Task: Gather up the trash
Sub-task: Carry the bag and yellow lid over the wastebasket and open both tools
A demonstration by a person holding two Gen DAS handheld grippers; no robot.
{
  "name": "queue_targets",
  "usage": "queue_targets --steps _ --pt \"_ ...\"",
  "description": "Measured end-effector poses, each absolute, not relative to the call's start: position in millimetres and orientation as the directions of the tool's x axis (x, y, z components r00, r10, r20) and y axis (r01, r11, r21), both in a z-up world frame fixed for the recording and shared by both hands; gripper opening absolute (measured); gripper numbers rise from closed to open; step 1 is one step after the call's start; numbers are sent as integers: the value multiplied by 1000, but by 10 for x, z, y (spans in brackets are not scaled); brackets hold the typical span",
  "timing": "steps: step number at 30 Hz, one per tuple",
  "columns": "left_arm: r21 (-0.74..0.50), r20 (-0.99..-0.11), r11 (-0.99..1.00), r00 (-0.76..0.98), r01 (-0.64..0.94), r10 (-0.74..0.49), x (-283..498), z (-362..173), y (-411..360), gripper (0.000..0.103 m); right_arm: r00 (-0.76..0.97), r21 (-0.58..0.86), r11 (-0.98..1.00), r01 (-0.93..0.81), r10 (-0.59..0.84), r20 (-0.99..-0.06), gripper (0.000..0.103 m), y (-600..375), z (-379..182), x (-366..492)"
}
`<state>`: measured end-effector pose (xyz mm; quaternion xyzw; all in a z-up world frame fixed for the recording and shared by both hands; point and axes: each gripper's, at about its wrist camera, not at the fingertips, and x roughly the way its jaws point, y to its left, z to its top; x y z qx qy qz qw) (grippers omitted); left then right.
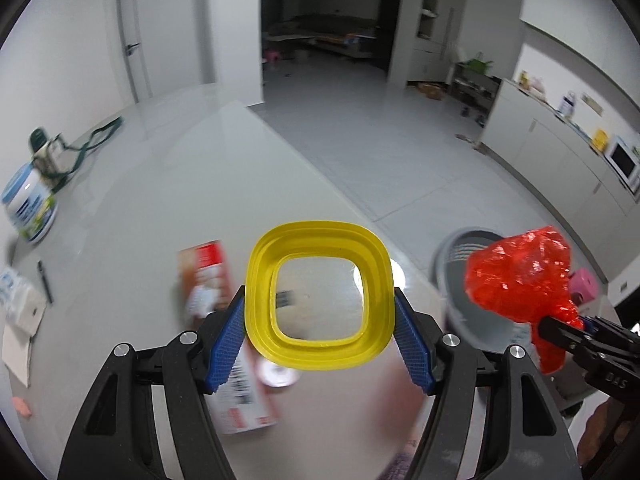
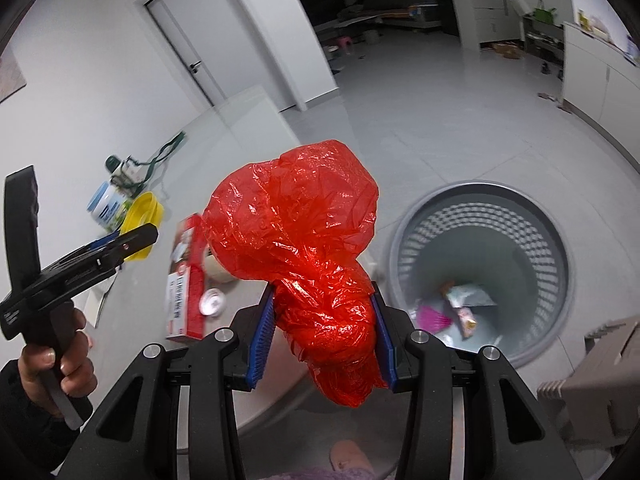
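Note:
My left gripper [image 1: 320,320] is shut on a yellow square plastic lid [image 1: 318,296] with a clear middle, held above the white table [image 1: 160,200]. It also shows in the right wrist view [image 2: 142,216]. My right gripper [image 2: 322,336] is shut on a crumpled red plastic bag [image 2: 296,220], held above the table's edge, left of the grey mesh trash bin [image 2: 480,276]. The bag [image 1: 520,276] and bin [image 1: 460,256] also show in the left wrist view. The bin holds several wrappers [image 2: 460,308].
A red and white carton [image 2: 186,276], a small round cup lid [image 2: 212,300] and a roll of tape lie on the table. A blue-white canister [image 1: 30,204], papers [image 1: 20,320] and a pen sit at the left. A beige stool [image 2: 592,380] stands right of the bin.

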<state>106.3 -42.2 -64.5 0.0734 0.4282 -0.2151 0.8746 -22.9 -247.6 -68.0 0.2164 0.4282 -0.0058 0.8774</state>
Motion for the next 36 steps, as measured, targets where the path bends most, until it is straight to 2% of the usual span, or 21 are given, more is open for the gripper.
queue_targets --steps 9,21,36 --pt "-77 -801 854 478 515 -361 800 -709 -1356 66 622 370 893 256 141 -770 42 -3300 -766 -441" --pt "-82 -840 839 415 538 -348 614 -977 -2416 67 567 349 893 284 137 -813 42 -4133 -1028 -475" --pt "-41 -881 866 391 498 -267 607 -1310 -2865 68 468 347 906 243 204 -860 43 -4362 -1404 -167"
